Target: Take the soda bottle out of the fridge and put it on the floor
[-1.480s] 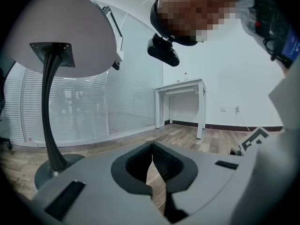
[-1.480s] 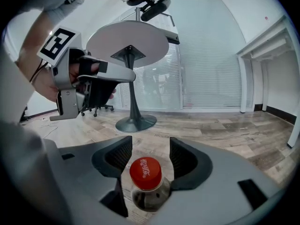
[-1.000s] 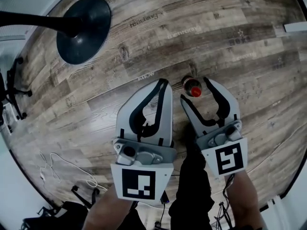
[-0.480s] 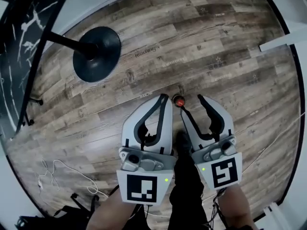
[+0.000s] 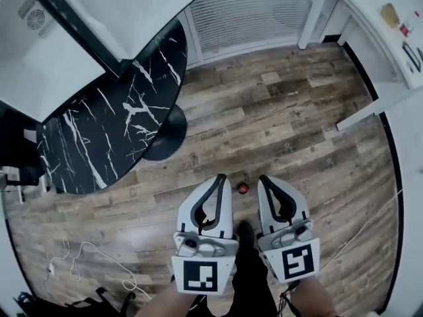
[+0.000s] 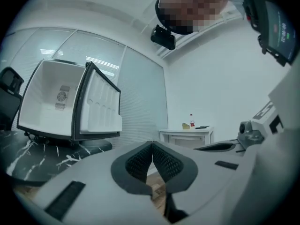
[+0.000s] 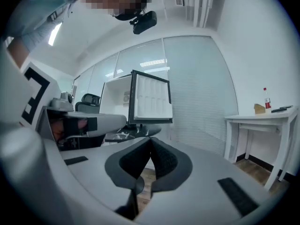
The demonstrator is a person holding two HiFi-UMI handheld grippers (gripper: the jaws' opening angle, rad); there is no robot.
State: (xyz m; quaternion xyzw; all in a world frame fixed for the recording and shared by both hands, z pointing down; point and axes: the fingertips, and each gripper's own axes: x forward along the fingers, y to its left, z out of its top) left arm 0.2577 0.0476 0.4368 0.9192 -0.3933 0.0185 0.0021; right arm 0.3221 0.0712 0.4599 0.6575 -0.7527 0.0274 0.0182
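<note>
As the head view looks steeply down, the far left shows a white fridge (image 5: pixel 39 58) with its door swung open, sitting on a round black marble table (image 5: pixel 112 144). A loose white cable (image 5: pixel 86 253) lies on the wood floor (image 5: pixel 297 111) at lower left, below the table. Left gripper (image 5: pixel 223 176): jaws closed tip to tip with nothing between them. Its own view shows the pads meeting and the open fridge beyond them on the left. Soda bottle (image 5: pixel 242 188): it stands upright on the floor, outside the fridge, with its red cap toward the head camera. It shows in the gap between the tips of the two grippers and neither one touches it. Right gripper (image 5: pixel 262 177): its jaws have just been closing and now meet pad to pad, with nothing between them. The two grippers are held side by side, well clear of the floor, and the person's forearms show at the bottom edge. Far right, a white desk (image 5: pixel 396 51) stands along the wall with a few small things on top. In the right gripper view, a second bottle (image 7: pixel 266 100) with a red cap stands on the desk, just beside a small tan thing (image 7: pixel 258 108).
</note>
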